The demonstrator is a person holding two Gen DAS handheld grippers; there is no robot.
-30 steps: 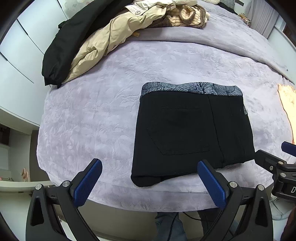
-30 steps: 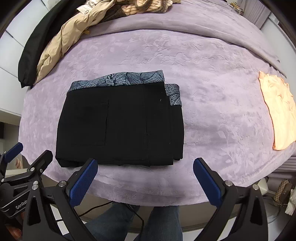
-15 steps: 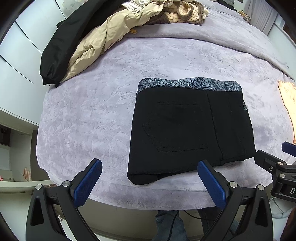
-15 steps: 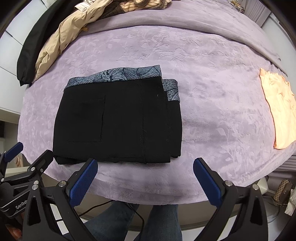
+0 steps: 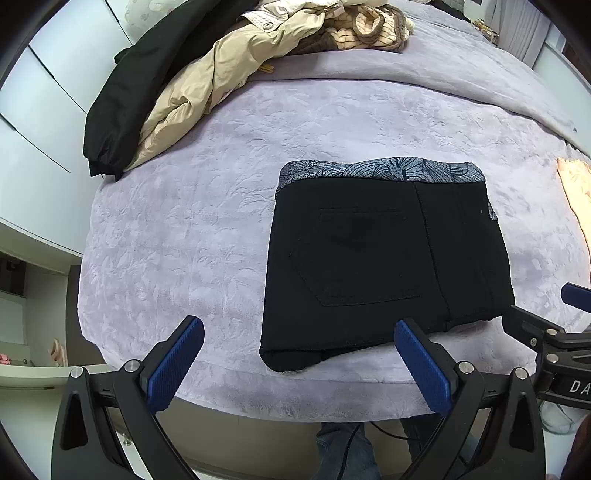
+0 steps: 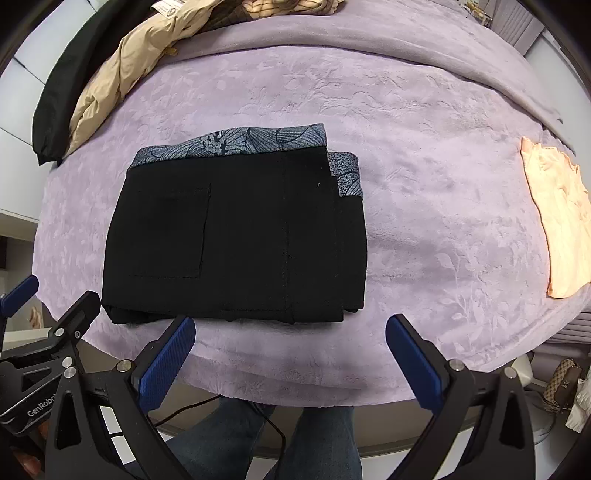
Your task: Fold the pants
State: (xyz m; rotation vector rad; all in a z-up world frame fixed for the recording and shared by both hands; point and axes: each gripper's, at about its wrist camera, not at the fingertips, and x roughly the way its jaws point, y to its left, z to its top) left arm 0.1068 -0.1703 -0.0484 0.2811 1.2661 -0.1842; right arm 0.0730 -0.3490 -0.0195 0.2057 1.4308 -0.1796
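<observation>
Black pants point(image 5: 380, 266) with a grey leaf-patterned waistband lie folded into a compact rectangle on the lilac bedspread point(image 5: 192, 229), near its front edge; they also show in the right wrist view point(image 6: 236, 240). My left gripper point(image 5: 295, 365) is open and empty, held just off the bed's front edge, its right finger in front of the pants' near edge. My right gripper point(image 6: 291, 365) is open and empty, held off the front edge, below the pants' right half. Each gripper appears at the side of the other's view.
A pile of clothes lies at the back left: a black coat point(image 5: 140, 81), a beige jacket point(image 5: 221, 77) and a striped knit point(image 5: 369, 29). A folded peach garment point(image 6: 557, 218) lies at the bed's right edge. White wardrobe doors point(image 5: 40, 122) stand left.
Both grippers have shifted slightly relative to the bed, so the pants sit a little lower and nearer in both views. The pants have not moved. Both grippers stay open.
</observation>
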